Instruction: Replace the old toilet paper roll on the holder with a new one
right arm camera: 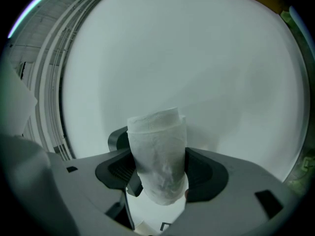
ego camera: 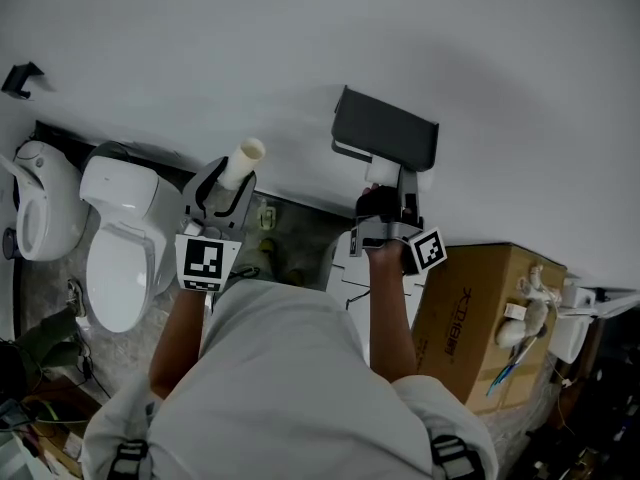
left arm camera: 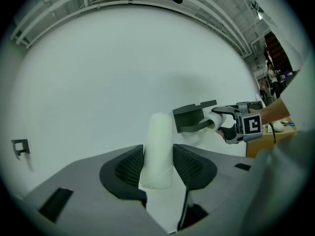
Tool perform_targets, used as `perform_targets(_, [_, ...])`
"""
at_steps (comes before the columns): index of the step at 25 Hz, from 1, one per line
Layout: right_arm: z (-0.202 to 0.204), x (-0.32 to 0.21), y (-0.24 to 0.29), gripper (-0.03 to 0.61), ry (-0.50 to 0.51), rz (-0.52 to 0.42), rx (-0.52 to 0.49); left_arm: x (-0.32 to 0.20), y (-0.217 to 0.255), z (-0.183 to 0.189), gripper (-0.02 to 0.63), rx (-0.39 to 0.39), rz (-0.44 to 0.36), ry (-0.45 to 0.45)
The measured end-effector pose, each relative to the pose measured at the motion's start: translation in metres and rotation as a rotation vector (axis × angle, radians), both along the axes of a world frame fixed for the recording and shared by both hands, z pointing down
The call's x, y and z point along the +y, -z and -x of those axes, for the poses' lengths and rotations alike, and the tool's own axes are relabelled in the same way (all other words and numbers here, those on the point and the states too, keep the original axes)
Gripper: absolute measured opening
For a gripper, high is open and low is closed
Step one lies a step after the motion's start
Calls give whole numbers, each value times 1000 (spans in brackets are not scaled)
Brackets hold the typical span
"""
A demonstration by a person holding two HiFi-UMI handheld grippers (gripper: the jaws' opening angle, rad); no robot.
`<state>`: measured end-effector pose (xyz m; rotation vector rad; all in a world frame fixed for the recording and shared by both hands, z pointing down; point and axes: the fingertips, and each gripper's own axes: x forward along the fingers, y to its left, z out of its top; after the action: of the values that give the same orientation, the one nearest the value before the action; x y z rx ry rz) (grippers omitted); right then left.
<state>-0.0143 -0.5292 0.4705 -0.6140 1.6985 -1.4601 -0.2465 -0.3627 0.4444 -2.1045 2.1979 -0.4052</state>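
The left hand-held gripper (ego camera: 232, 180) is clamped on a bare pale tube (left arm camera: 157, 149). The tube stands upright between the jaws, its upper end well clear of them. It is held out in front of the white wall (ego camera: 300, 48), well apart from the dark holder (ego camera: 385, 133), with plain open wall between the two.

The right hand-held gripper (ego camera: 383, 190) grips a paper roll (right arm camera: 158, 156) by its sides, and the wrinkled tissue bulges a little past the jaw edges. The roll is right up against the holder, just under the lower edge of its flat cover. From the left gripper view, the end of the roll meets the tip of the holder's arm. Whether it is threaded onto the arm cannot be told. In the right gripper view, a dark edge of the holder shows behind the roll on its left.

A toilet (ego camera: 120, 238) stands against the wall, below and to the left of the left hand-held gripper. A cardboard box (ego camera: 480, 298) sits close beside the person's right forearm, leaving little room on that side. The wall above the holder is bare.
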Motion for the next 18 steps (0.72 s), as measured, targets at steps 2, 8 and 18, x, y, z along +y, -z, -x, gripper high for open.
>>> perform_targets(2, [13, 2, 0, 305, 28, 0, 6, 3, -1, 4, 207, 3, 2, 13])
perform_targets(8, [58, 11, -5, 304, 115, 7, 3, 21, -9, 25, 207, 24, 6, 77])
perform_targets(18, [84, 19, -10, 291, 178, 15, -31, 41, -15, 32, 207, 34, 20, 121])
